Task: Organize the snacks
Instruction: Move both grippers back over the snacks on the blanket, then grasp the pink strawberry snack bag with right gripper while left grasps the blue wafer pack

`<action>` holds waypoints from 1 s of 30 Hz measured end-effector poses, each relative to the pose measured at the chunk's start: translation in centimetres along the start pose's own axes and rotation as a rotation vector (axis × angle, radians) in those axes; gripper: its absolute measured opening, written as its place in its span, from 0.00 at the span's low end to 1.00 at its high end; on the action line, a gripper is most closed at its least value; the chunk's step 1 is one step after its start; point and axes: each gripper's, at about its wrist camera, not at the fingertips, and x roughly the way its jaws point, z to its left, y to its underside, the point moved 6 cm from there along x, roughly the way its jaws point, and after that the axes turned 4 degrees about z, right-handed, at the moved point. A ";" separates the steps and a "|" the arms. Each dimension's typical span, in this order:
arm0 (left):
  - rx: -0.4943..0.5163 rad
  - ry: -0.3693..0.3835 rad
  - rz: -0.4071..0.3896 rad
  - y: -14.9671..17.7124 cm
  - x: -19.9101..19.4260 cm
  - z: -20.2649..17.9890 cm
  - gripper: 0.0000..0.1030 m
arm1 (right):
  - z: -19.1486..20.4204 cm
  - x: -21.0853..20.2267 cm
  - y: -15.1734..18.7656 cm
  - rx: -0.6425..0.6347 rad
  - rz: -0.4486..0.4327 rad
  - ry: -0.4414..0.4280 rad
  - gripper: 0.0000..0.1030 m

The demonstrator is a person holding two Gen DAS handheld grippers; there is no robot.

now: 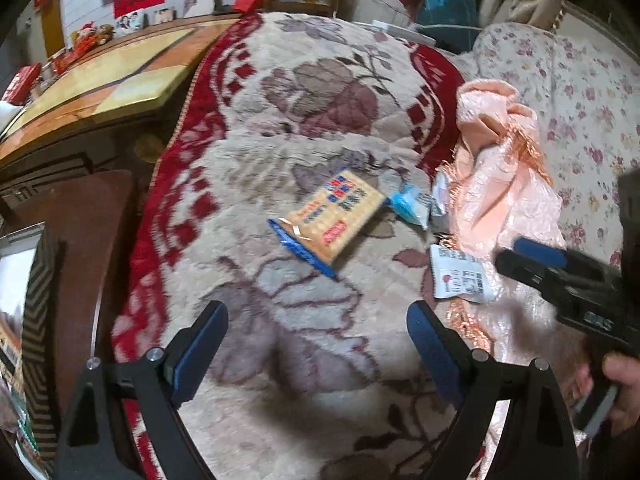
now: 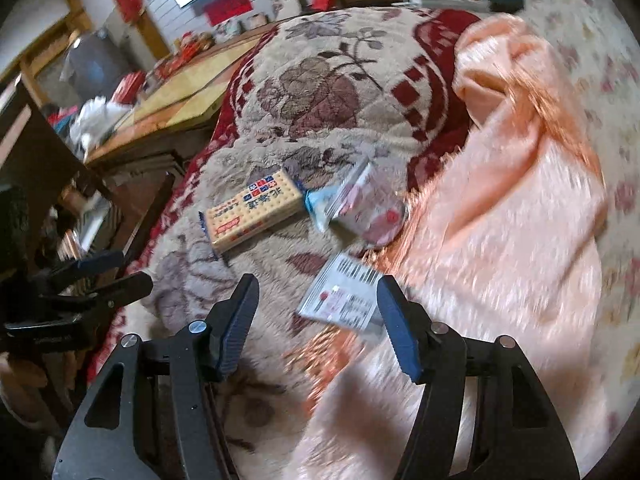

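1. Snacks lie on the floral blanket (image 1: 320, 92), all placed here relative to the cracker packet (image 1: 328, 220) at its middle. That packet is tan with blue ends and lies flat; its print is too blurred to read in either view.
2. Just right of the cracker packet, touching its end, lies a small blue-and-white packet (image 1: 412, 204). Motion blur hides its label.
3. Further right, a clear-and-white wrapper (image 2: 368, 208) with pink marks shows plainly in the right wrist view; in the left wrist view only a sliver of it peeks from under the peach cloth (image 1: 500, 184).
4. Nearer the cameras and right of the cracker packet lies a white packet with a barcode (image 1: 460, 276), at the cloth's fringed edge, one side partly tucked beneath it.
5. The left gripper (image 1: 316, 340) hovers over bare blanket on the near side of the cracker packet, jaws wide and holding nothing.
6. The right gripper (image 2: 318, 320) hangs over the barcode packet, jaws spread wide, gripping nothing.
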 end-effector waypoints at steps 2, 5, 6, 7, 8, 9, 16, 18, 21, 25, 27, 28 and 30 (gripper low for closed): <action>0.006 0.005 0.005 0.0 0.2 -0.4 0.90 | -0.2 1.1 -0.9 -0.075 0.026 0.032 0.60; 0.010 0.001 0.015 0.1 0.6 -0.6 0.90 | -0.7 3.0 -2.3 -0.196 0.066 0.084 0.60; 0.008 0.000 0.018 0.1 0.7 -0.5 0.90 | -0.9 3.5 -2.7 -0.230 0.075 0.091 0.60; 0.006 -0.003 0.021 0.1 0.8 -0.3 0.90 | -1.0 4.0 -3.1 -0.259 0.083 0.092 0.60; 0.001 -0.006 0.025 0.1 0.9 -0.1 0.90 | -1.2 4.5 -3.5 -0.286 0.096 0.090 0.60; -0.004 -0.007 0.027 0.0 1.1 0.0 0.90 | -1.4 5.0 -3.8 -0.309 0.112 0.089 0.61; 0.007 -0.002 0.047 -0.4 2.1 -0.2 0.90 | -2.7 9.0 -5.2 -0.347 0.178 0.054 0.61; 0.020 0.000 0.053 -0.5 2.5 -0.8 0.90 | -3.1 9.5 -5.2 -0.318 0.192 0.021 0.45; 0.035 0.011 0.062 -0.7 3.0 -1.8 0.90 | -3.6 9.0 -5.1 -0.276 0.181 0.001 0.13; 0.056 0.032 0.063 -0.8 3.2 -3.5 0.90 | -4.2 7.6 -4.9 -0.234 0.160 -0.030 0.09; 0.066 0.040 0.056 -0.7 2.8 -4.0 0.90 | -4.3 7.5 -5.0 -0.246 0.147 -0.004 0.10; 0.072 0.040 0.051 -0.7 2.6 -4.2 0.90 | -4.3 7.5 -5.1 -0.244 0.143 -0.001 0.18; 0.079 0.031 0.049 -0.6 2.5 -4.1 0.90 | -4.2 7.6 -5.4 -0.238 0.144 -0.012 0.53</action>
